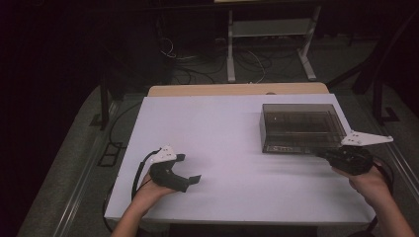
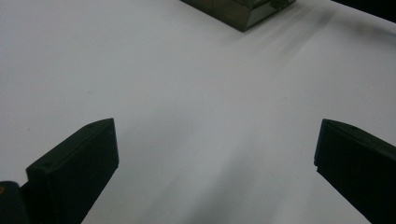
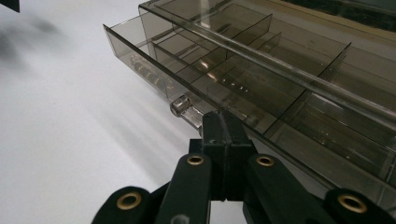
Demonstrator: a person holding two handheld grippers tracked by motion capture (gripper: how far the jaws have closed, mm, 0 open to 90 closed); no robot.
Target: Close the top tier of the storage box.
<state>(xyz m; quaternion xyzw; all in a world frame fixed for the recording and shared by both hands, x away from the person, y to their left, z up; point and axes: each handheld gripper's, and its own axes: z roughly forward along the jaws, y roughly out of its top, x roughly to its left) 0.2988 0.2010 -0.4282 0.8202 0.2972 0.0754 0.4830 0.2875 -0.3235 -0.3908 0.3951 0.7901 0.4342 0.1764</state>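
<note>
While the drawer of the smoky clear organizer box, at the bench's far right, stands partly drawn out, its clear bar handle is pinched by the fully closed fingers of the right gripper. A straight pull is judged next. The left gripper is rested wide open, nothing held.

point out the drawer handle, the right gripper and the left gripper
drawer handle (image 3: 180, 106), right gripper view, its rounded clear end.
right gripper (image 3: 224, 122), right gripper view, shut jaw tips.
left gripper (image 1: 185, 168), high view, gap between open jaws.
</note>
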